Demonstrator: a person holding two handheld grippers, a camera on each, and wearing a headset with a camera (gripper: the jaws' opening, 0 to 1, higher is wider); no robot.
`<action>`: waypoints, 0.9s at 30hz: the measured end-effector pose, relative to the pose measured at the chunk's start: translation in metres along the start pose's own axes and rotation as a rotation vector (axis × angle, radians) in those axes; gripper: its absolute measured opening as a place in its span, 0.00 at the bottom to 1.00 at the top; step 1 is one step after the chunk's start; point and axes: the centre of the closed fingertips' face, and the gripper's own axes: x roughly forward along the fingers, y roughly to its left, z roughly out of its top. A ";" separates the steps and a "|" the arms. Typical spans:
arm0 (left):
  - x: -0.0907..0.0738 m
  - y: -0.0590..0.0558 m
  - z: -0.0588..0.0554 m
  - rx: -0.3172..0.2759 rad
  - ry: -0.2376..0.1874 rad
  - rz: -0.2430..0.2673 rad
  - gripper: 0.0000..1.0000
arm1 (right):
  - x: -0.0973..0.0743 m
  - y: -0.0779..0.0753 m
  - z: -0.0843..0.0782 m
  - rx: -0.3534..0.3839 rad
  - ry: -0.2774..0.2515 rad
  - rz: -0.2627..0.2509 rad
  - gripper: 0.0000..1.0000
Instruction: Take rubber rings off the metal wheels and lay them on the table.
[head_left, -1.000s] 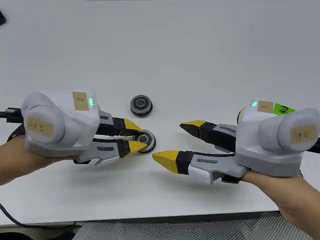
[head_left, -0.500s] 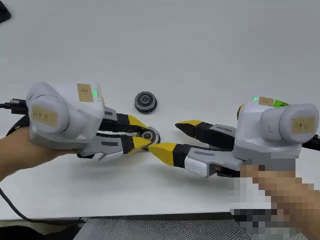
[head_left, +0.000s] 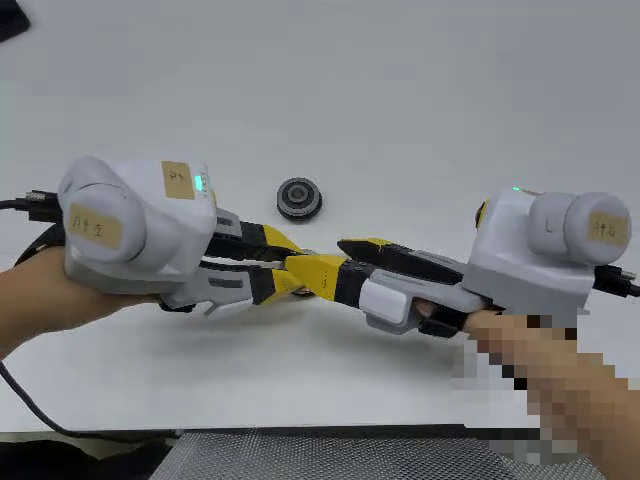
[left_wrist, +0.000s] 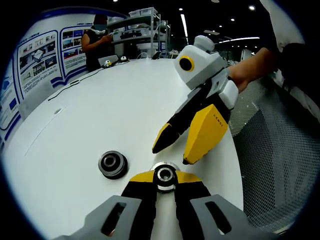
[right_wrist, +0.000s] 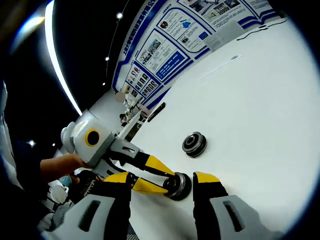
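A metal wheel (left_wrist: 165, 176) with a black rubber ring is pinched between the yellow tips of my left gripper (head_left: 285, 264), which is shut on it just above the white table (head_left: 420, 110). My right gripper (head_left: 320, 257) reaches in from the right, open, with one yellow tip on each side of that wheel (right_wrist: 178, 185). In the head view the right gripper's lower jaw hides most of the held wheel. A second wheel (head_left: 299, 198) with its ring lies flat on the table, just beyond the two grippers.
A black cable (head_left: 18, 400) runs off the table's front left. A dark object (head_left: 12, 16) sits at the far left corner. The table's front edge (head_left: 300, 432) is close below the grippers. A person (left_wrist: 97, 35) stands by shelves far behind.
My right gripper has moved left until its open jaws straddle the wheel held by my left gripper. The left gripper has kept its hold. The second wheel has not moved.
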 end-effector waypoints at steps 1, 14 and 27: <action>0.000 0.000 0.000 0.000 0.000 0.000 0.12 | 0.001 0.000 -0.001 0.004 0.007 -0.002 0.50; 0.000 0.001 -0.001 -0.022 -0.004 -0.004 0.12 | 0.007 -0.004 -0.011 0.063 0.068 -0.020 0.48; -0.001 0.001 0.000 -0.020 -0.001 0.003 0.13 | 0.006 -0.003 -0.015 0.049 0.109 -0.017 0.44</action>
